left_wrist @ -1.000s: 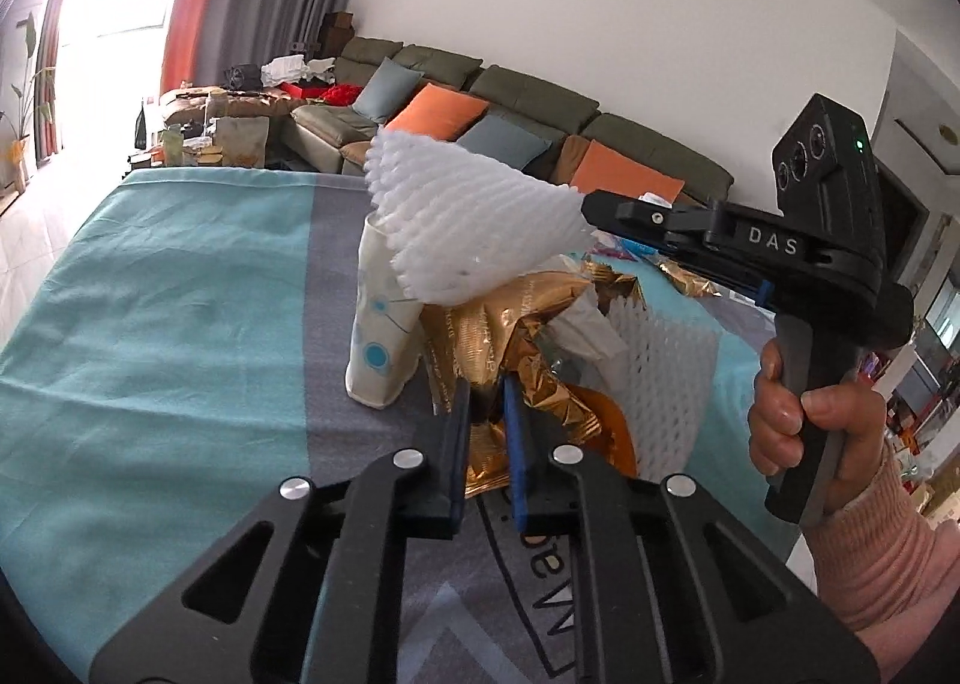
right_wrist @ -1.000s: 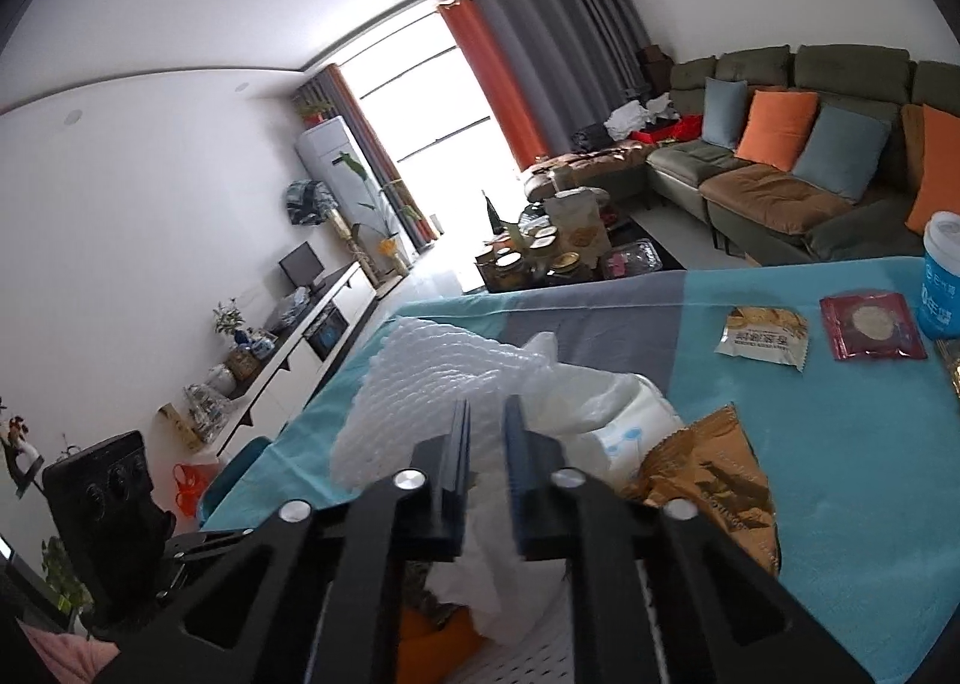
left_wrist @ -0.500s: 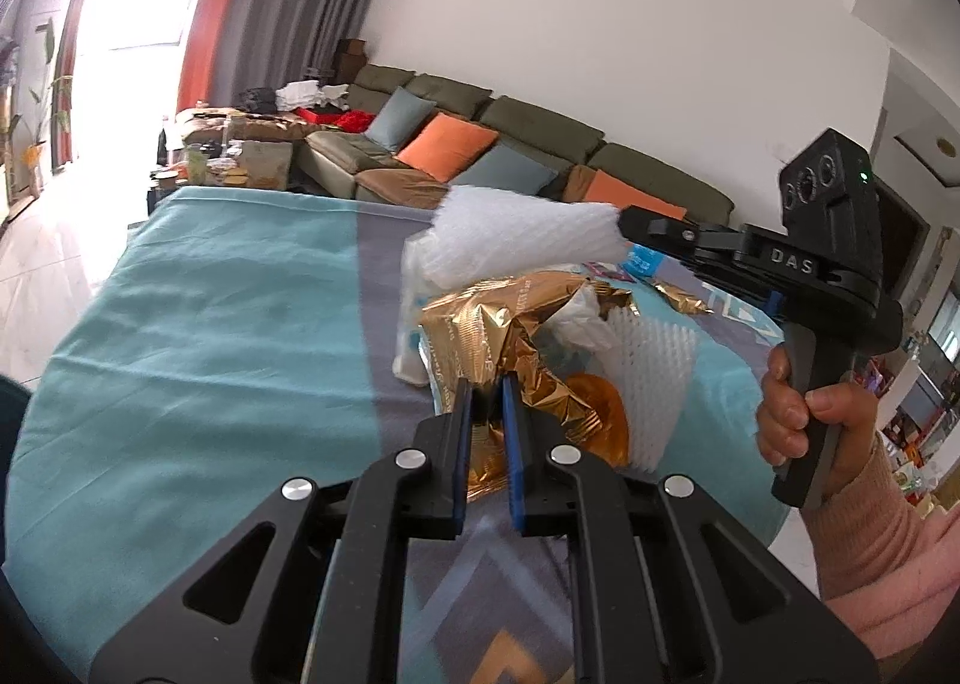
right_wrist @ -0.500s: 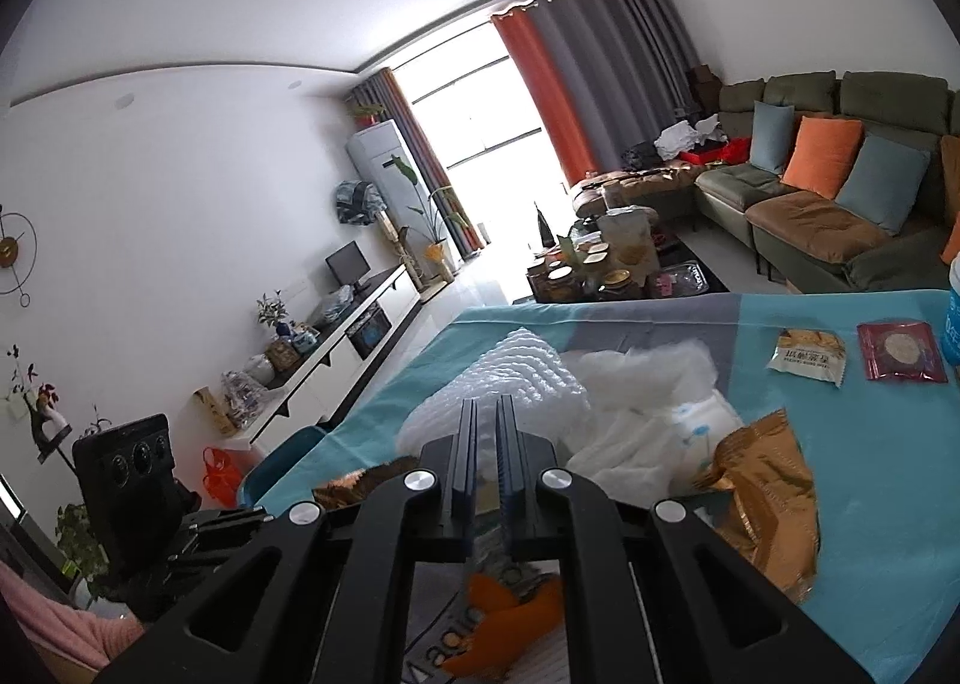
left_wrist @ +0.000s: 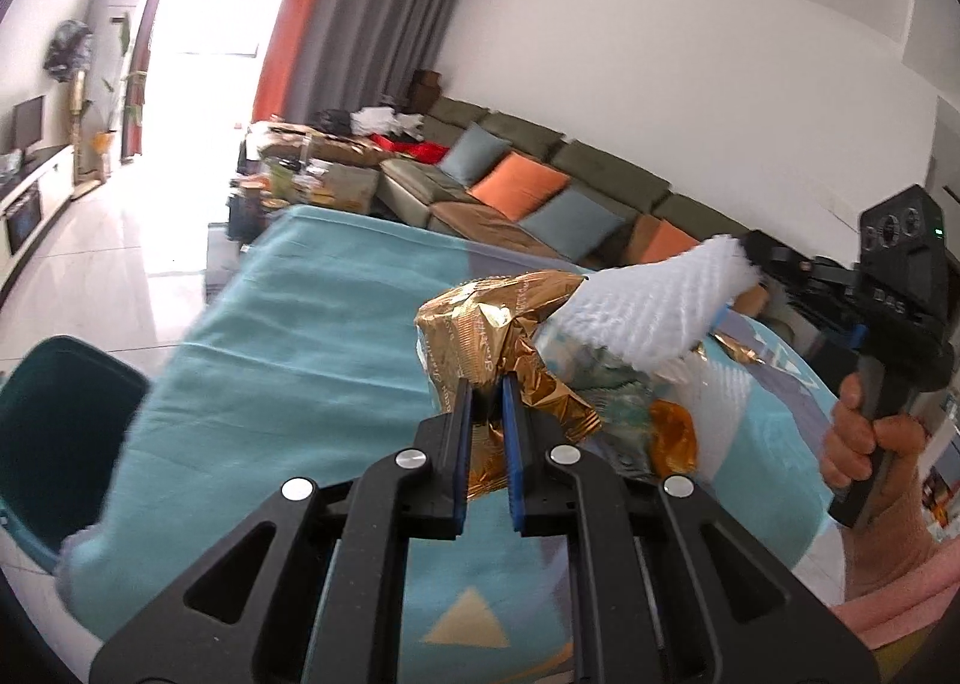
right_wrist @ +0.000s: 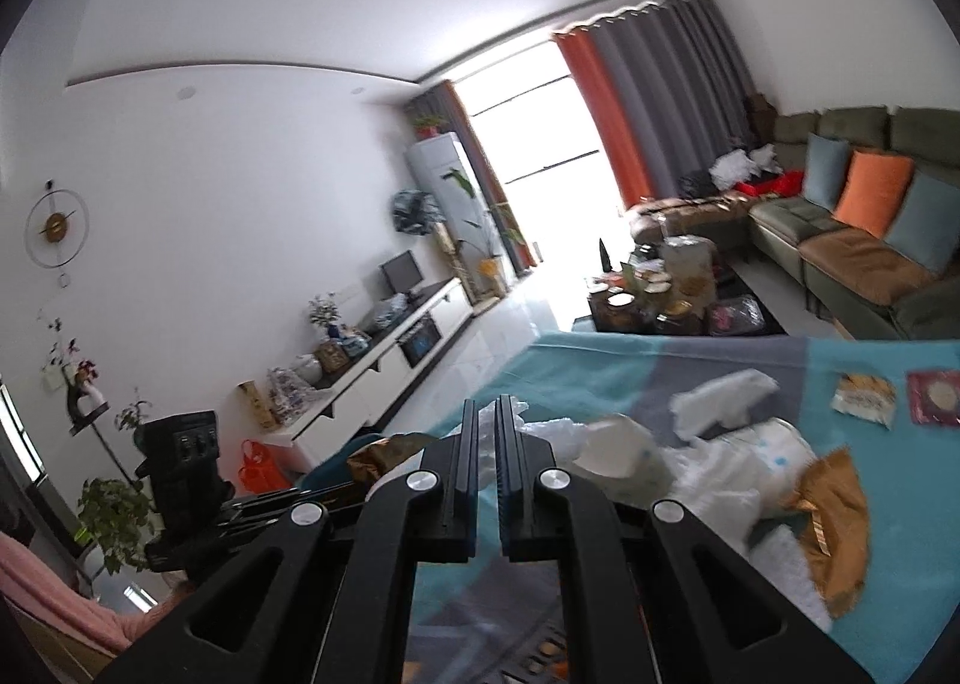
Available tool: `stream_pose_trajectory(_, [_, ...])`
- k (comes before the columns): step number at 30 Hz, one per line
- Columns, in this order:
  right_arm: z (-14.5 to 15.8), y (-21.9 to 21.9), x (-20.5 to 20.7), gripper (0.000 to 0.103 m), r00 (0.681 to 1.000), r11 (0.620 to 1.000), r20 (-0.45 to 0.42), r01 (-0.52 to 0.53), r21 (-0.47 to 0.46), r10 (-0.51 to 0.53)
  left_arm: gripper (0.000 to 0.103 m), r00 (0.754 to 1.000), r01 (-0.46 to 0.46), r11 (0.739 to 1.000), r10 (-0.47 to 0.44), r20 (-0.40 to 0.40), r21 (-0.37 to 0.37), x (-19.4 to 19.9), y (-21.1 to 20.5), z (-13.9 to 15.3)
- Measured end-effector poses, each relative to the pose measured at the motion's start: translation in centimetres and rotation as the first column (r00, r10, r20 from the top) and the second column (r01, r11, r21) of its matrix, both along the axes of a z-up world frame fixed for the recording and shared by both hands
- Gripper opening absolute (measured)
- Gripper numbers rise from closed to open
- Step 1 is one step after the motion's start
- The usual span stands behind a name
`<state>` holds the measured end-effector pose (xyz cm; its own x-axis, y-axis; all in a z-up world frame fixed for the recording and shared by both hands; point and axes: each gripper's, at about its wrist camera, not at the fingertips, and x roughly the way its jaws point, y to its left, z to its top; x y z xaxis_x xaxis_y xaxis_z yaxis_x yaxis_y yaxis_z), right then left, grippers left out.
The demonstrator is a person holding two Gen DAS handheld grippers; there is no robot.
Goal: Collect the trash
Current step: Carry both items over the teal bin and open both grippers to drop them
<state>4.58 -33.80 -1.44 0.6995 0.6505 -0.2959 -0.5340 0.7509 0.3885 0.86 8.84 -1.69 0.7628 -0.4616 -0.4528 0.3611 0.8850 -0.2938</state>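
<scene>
We see the left gripper (left_wrist: 487,405) clamped on a crinkled gold foil wrapper (left_wrist: 489,324), its blue-edged black fingers (left_wrist: 461,444) pinching the shiny, creased sheet, which hangs lifted above the teal tablecloth (left_wrist: 312,336). To its right, the right gripper (left_wrist: 753,258) pinches one end of a white foam net sleeve (left_wrist: 654,312), a soft lattice of ribbed mesh that spreads out fan-like from the black tips. A hand (left_wrist: 864,438) in a pink sleeve (left_wrist: 900,606) grips the matte black handle at the far right.

From the right wrist view, the right gripper (right_wrist: 487,444) has its flat black fingers (right_wrist: 468,468) closed on a sliver of white foam net (right_wrist: 487,432) (only a thin strip shows between them). Beyond, on the cloth, lies the rest of the litter: a crumpled white plastic bag with blue dots (right_wrist: 744,474), a torn white scrap (right_wrist: 720,402), another gold foil wrapper (right_wrist: 834,510) at the near right, and two flat snack packets, one tan (right_wrist: 864,399) and one dark red (right_wrist: 936,399), further right.

In the left wrist view a dark teal bin (left_wrist: 54,432) with a smooth, rounded rim stands at the near left, beside the table's edge. A green sofa (left_wrist: 576,186) with orange and grey-blue cushions runs along the far wall.
</scene>
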Motion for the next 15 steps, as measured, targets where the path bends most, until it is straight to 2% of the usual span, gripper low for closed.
stream_pose_trajectory(7, [0.5, 5.3, 1.4, 0.004, 0.991, 0.991, -0.001, -0.132, 0.006, 0.132, 0.01, 0.988, -0.151, 0.988, 0.151, 0.013, 0.023, -1.1, 5.7, 0.7])
stream_pose_trajectory(15, [-0.4, 14.3, 5.2, 0.004, 0.958, 0.959, -0.042, -0.285, 0.003, 0.285, 0.01, 0.933, -0.358, 0.93, 0.361, -0.012, 0.084, -1.2, 14.2, 0.1])
